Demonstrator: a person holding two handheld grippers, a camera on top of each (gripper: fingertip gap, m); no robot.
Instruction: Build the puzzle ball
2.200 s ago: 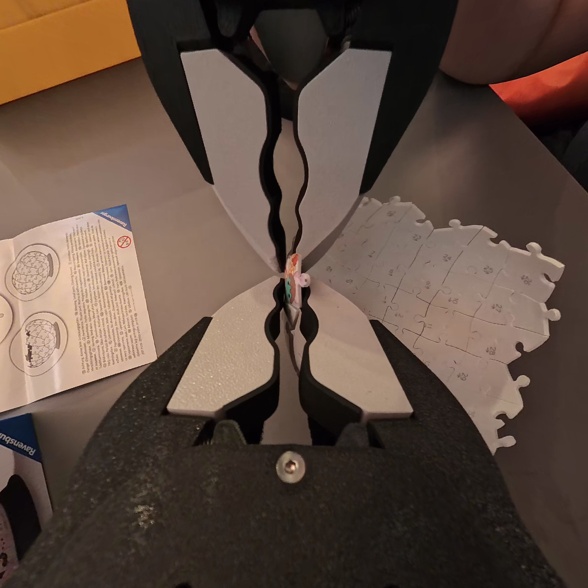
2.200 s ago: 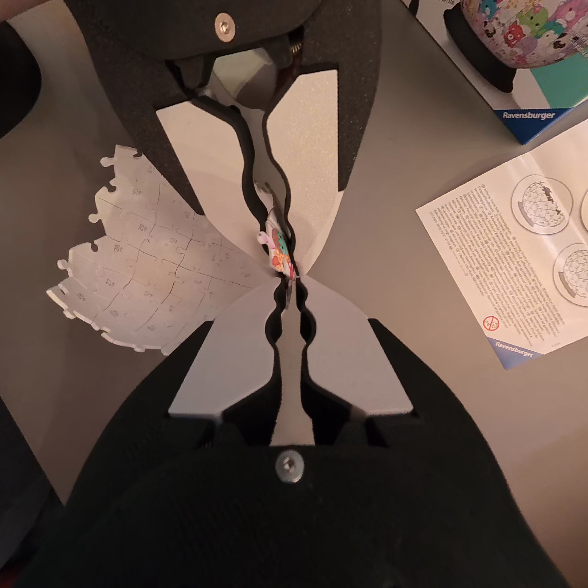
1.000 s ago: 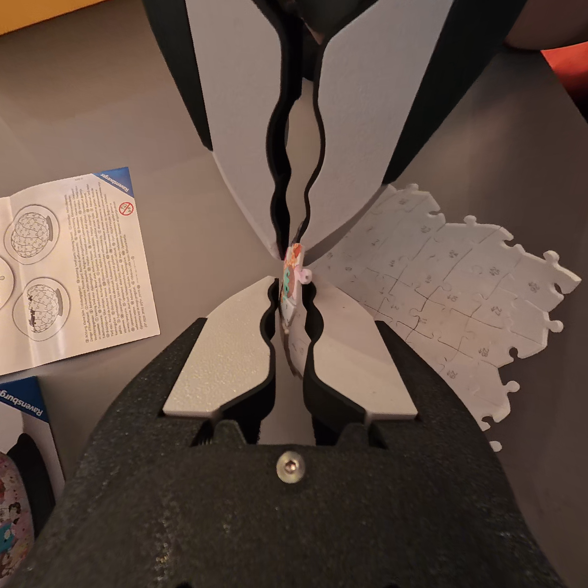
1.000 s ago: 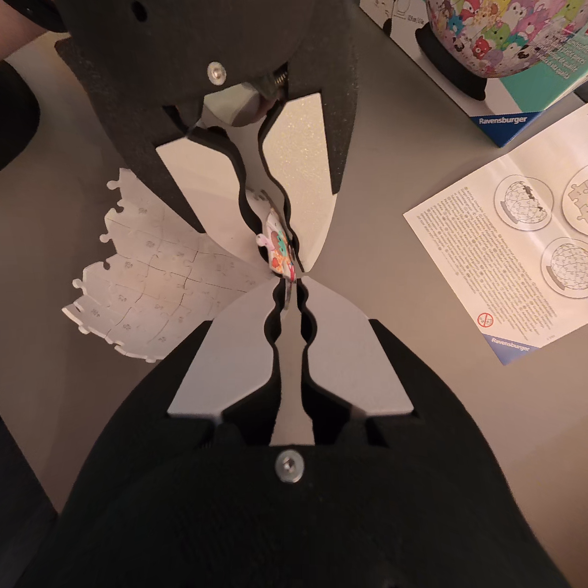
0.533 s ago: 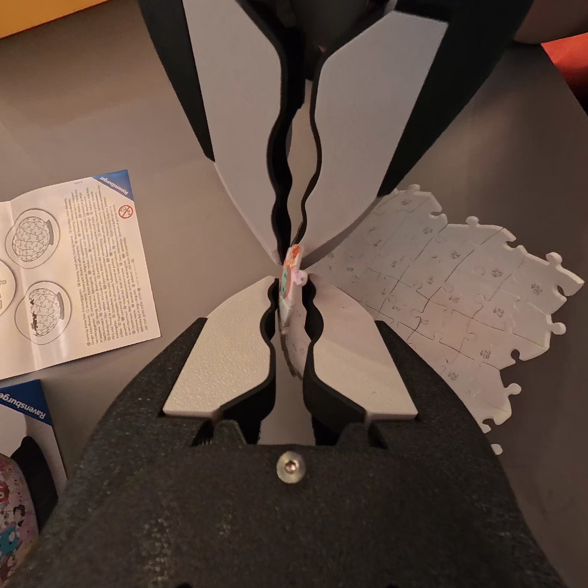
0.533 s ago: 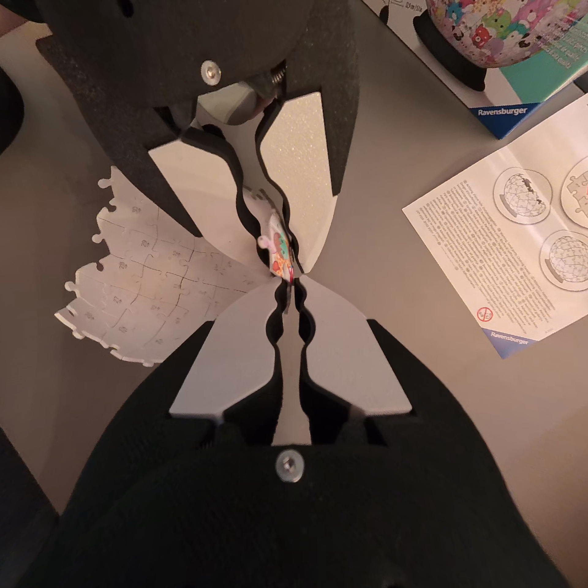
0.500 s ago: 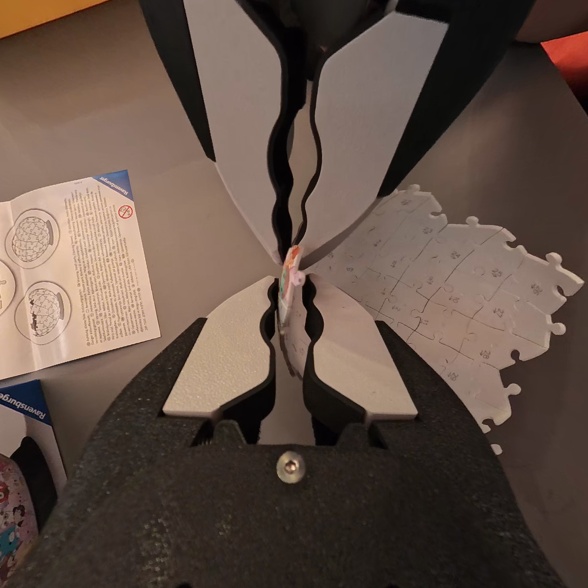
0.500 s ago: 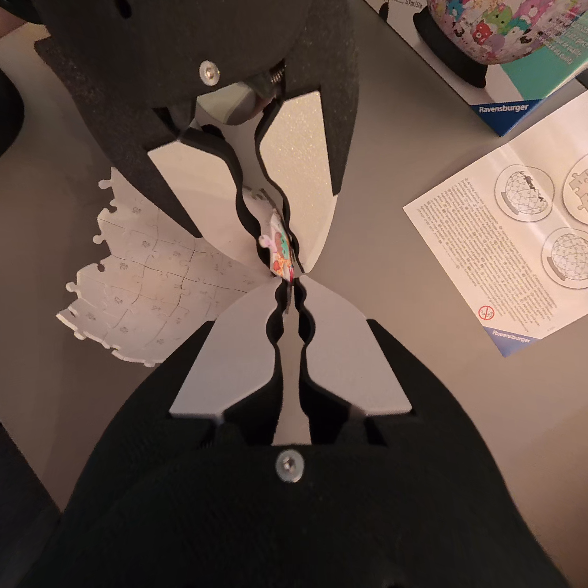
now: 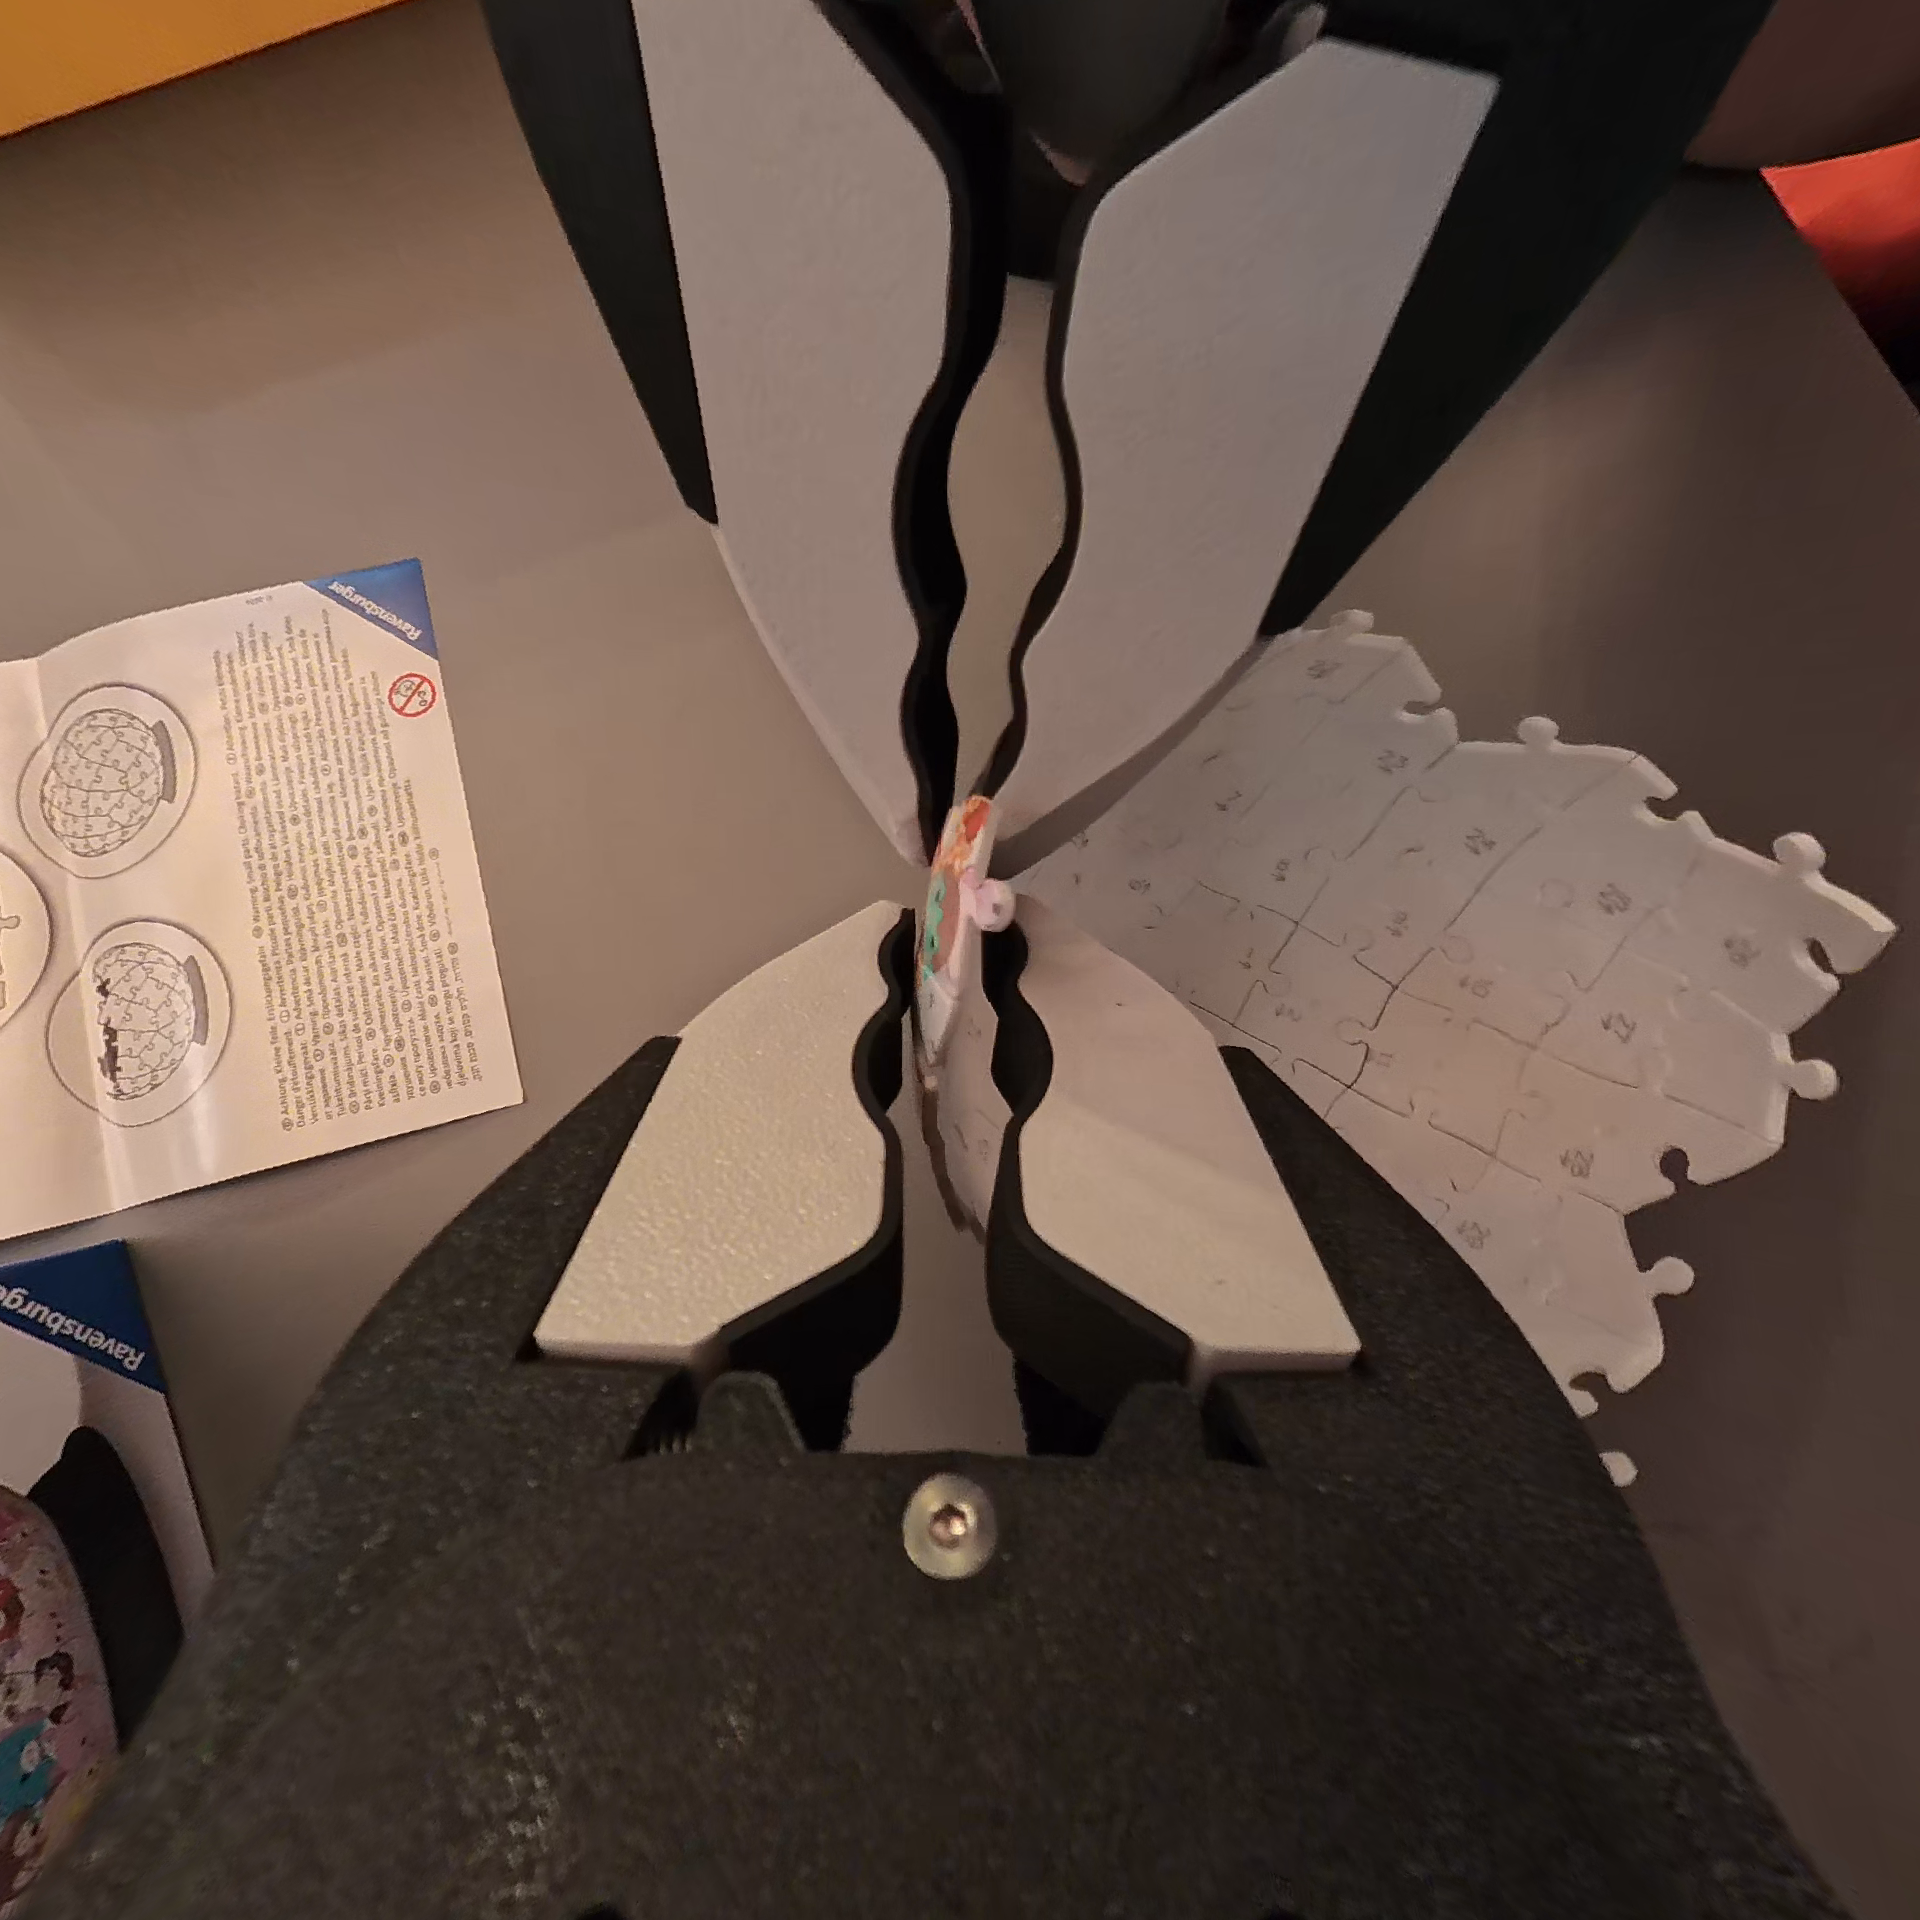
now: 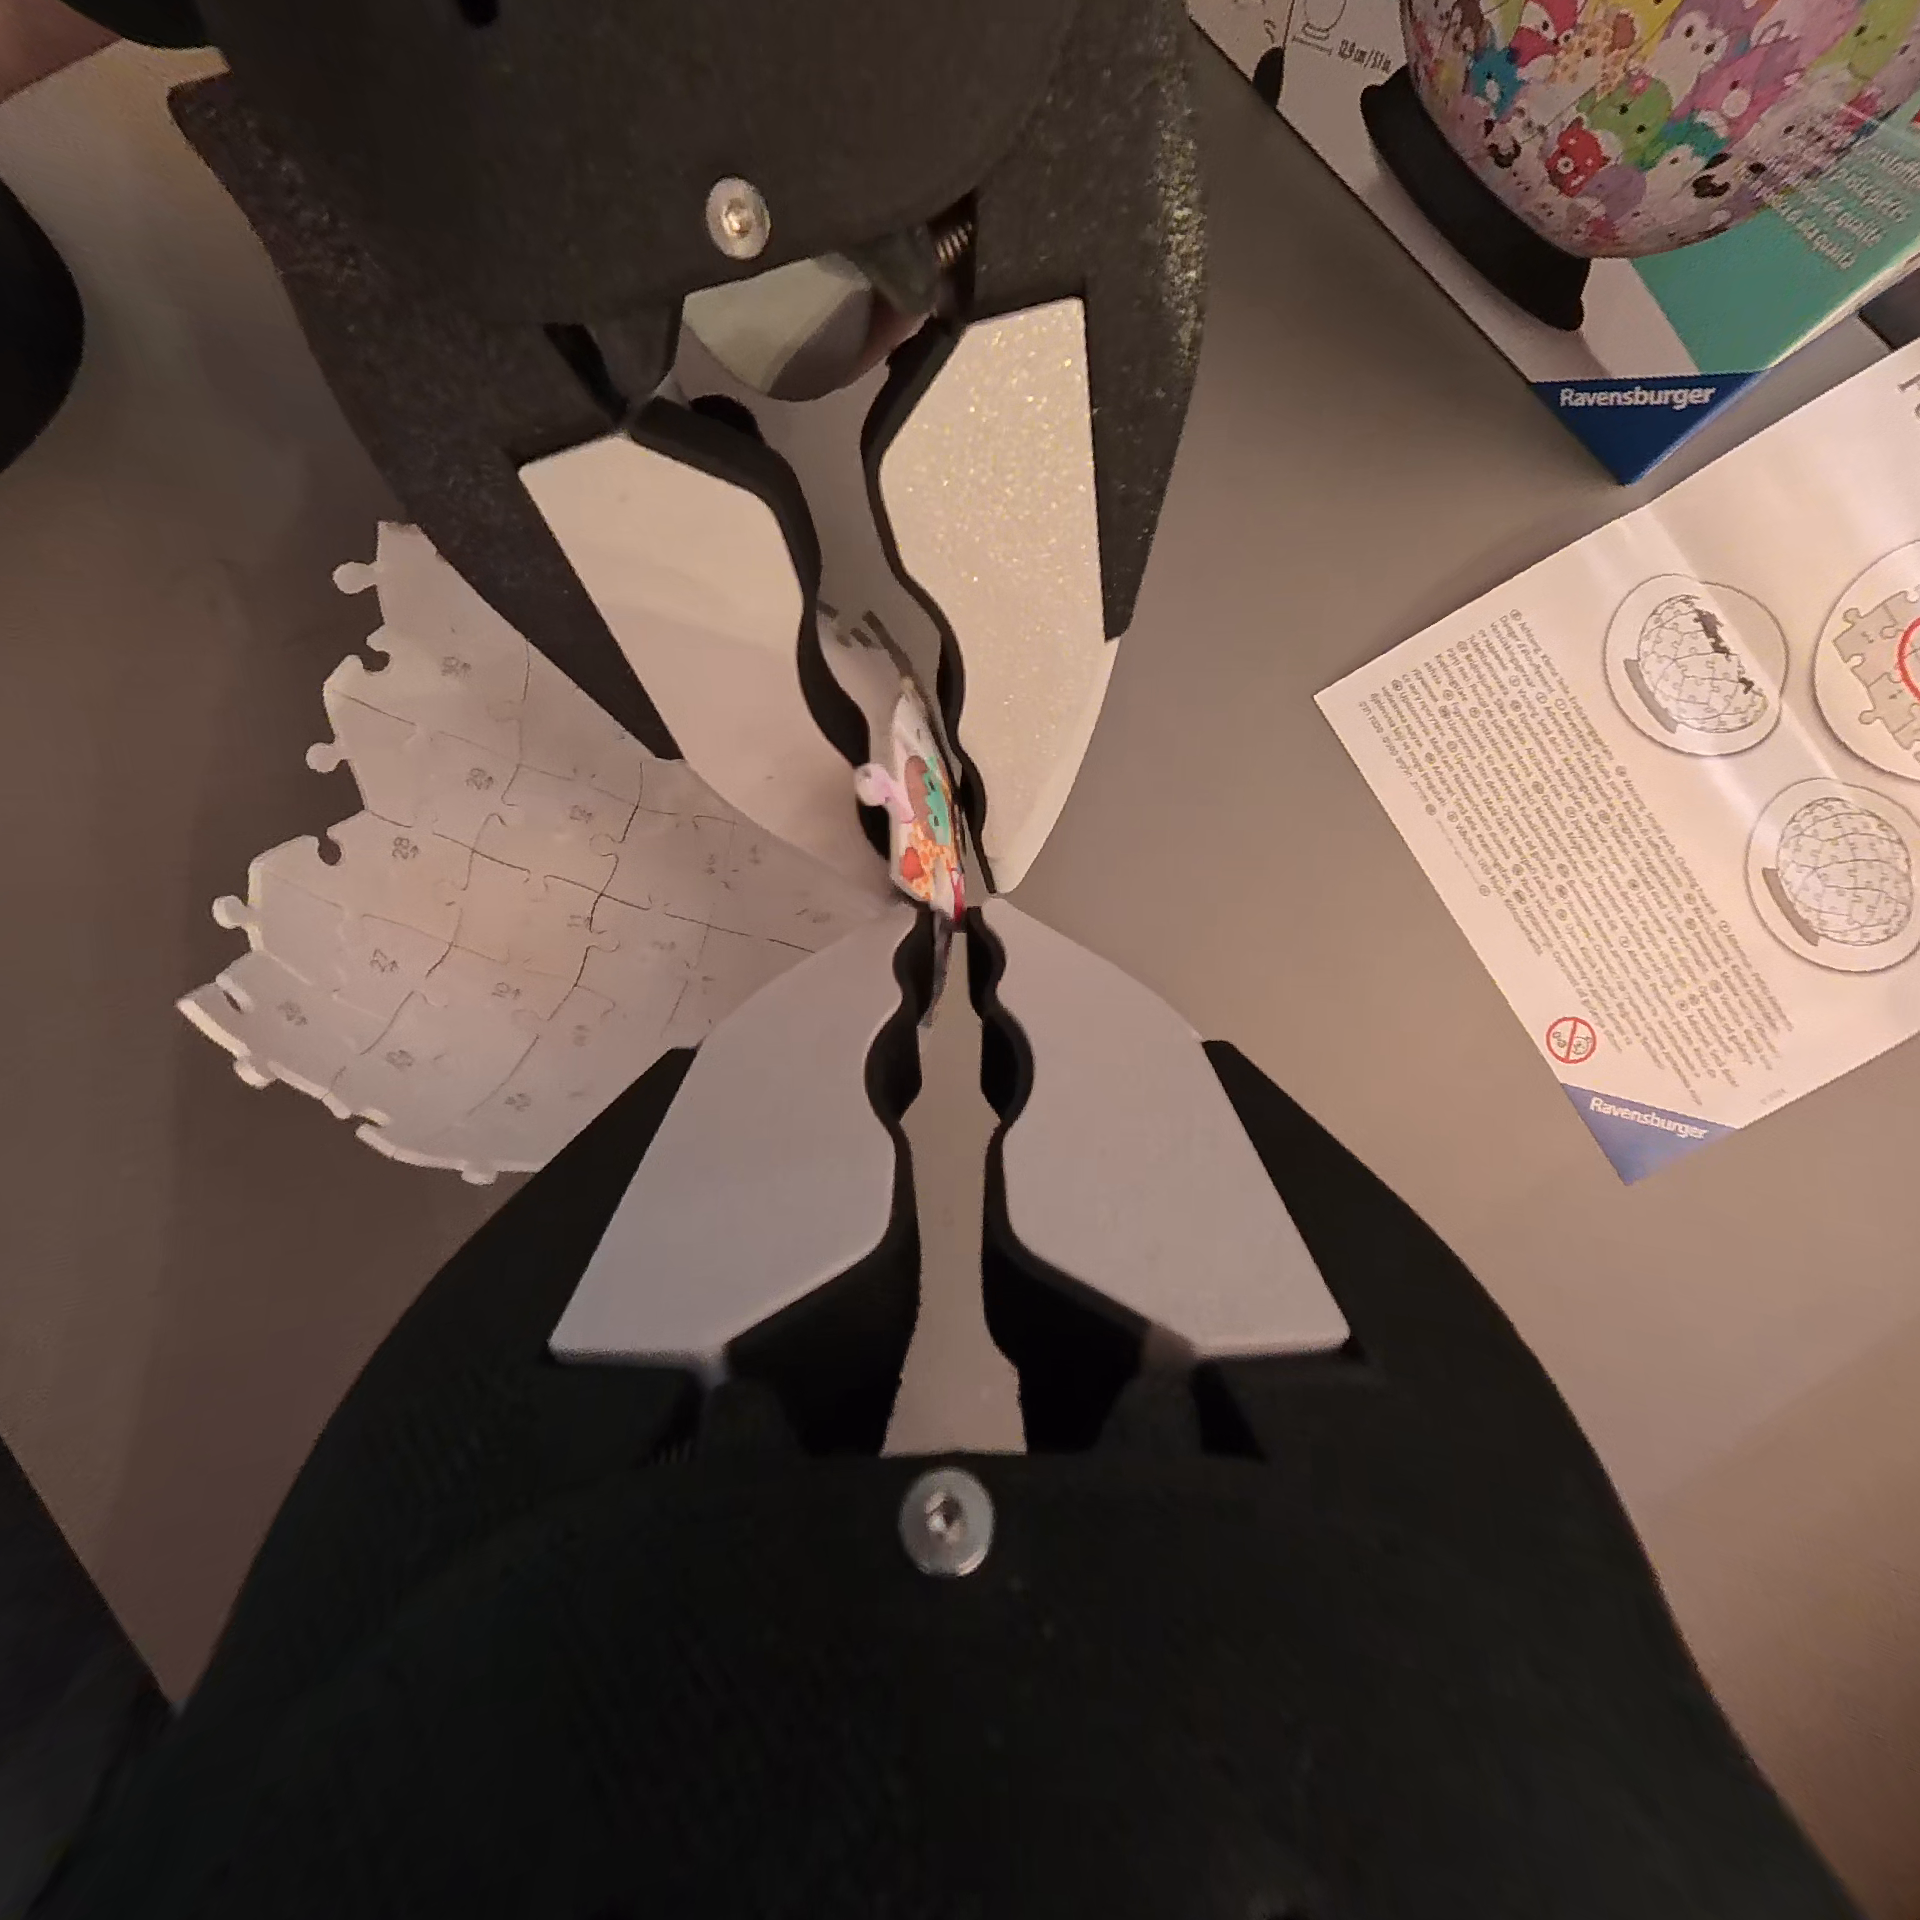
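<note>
The curved puzzle-ball section (image 9: pixel 1455 997) is pinched edge-on by the left gripper (image 9: pixel 951 935); at twelve o'clock, the right gripper (image 10: pixel 940 935) apparently clamps the same rim.

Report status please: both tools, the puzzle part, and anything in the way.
Left tool and right tool shut, tip to tip, on the assembled puzzle section edge. Section held above table, white backs up. Nothing in the way.

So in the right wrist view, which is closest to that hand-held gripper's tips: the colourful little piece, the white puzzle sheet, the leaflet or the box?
1. Colourful piece, at the right hand-held gripper tips.
2. White puzzle sheet, just left of the tips.
3. Leaflet, off to the right.
4. Box, far upper right.
</note>
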